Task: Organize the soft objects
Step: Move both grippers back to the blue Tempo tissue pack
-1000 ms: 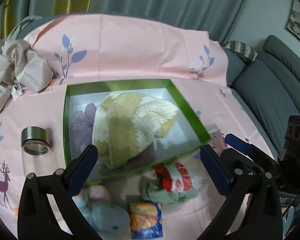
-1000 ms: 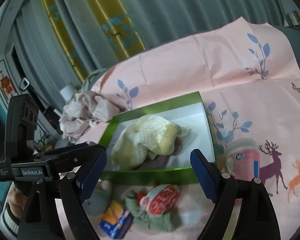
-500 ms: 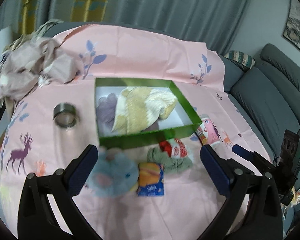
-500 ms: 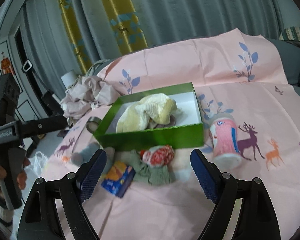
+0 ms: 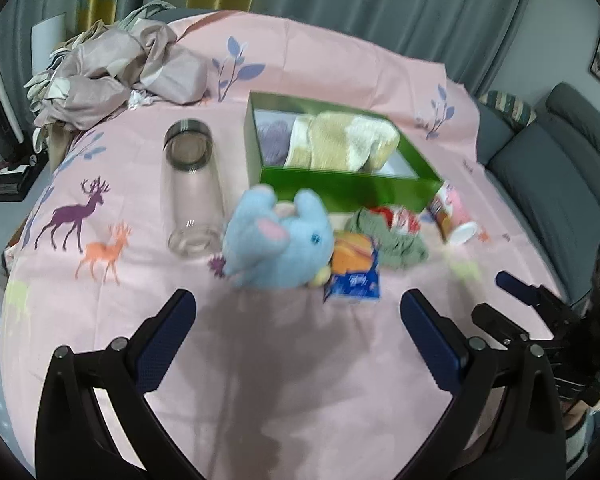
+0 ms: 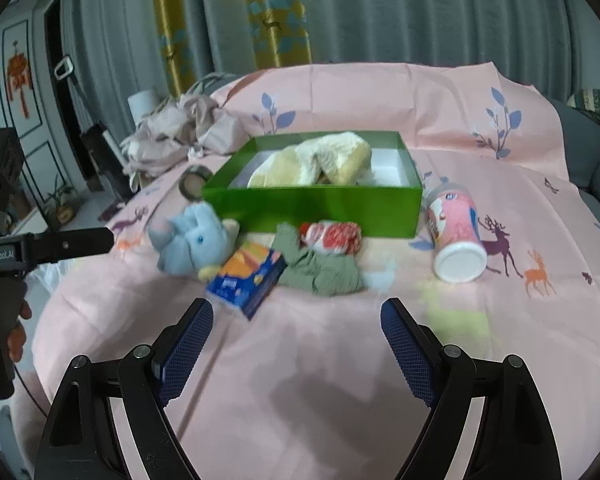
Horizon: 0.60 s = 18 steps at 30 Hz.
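**Both claws empty, soft things waiting in front of the box**

Nearest in the left wrist view, the left claw (image 5: 298, 312) stands wide open with nothing between its pads, over bare pink cloth on the table (image 5: 260, 380). The right claw (image 6: 296, 328) is likewise spread wide and holds nothing.

Just past the left claw, at about 12 o'clock, lies the blue plush (image 5: 278, 240), on its side. Touching it at its 3 o'clock is a small blue and orange packet (image 5: 354, 268), which looks like a box or pouch and not a soft thing. Beyond that, toward 1 o'clock, sits a crumpled green cloth (image 5: 396, 240) with a red and white bundle (image 5: 400, 216) on its far edge. A clear jar (image 5: 192, 184) lies at 11 o'clock, and a pink cup (image 6: 456, 236) lies tipped at 2 o'clock in the right wrist view.

Behind these stands the green box (image 5: 340, 188), open, already holding a cream and tan knit (image 5: 340, 144) and something lilac. Farthest, at 10 o'clock, is a heap of beige fabric (image 5: 112, 76).

By my reading, the step in hand is the reach for the next soft item, with the plush, green cloth and bundle not yet boxed. The next move calls for lowering one claw over the plush or the cloth, closing on its bulk without catching the packet, then lifting over the box's near wall.
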### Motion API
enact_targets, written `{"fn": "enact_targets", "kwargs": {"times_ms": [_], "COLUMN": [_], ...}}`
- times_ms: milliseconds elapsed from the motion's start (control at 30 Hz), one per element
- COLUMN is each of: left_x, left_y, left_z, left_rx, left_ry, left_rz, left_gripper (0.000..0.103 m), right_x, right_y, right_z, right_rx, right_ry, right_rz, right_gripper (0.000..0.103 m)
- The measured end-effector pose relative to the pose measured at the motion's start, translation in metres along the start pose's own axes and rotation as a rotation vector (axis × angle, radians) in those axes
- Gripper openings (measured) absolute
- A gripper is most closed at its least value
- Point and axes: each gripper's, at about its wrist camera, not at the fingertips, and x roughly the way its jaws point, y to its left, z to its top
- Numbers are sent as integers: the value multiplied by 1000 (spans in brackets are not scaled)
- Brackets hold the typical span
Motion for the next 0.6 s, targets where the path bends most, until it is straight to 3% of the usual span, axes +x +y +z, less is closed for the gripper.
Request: {"fn": "enact_targets", "kwargs": {"times_ms": [167,600], "left_x": [11,43], "left_y": [-11,-33], "left_z": [-12,-13], "left_rx": [37,93], "left_ry": [11,64], "left_rz": [25,-31], "left_gripper": [102,102], "right_x": [9,35], "right_y": [11,10], "right_z": [-15,-34], "right_rx": [0,33], "right_ry": [28,97], "right_rz": [-1,23], "right_gripper": [86,86]}}
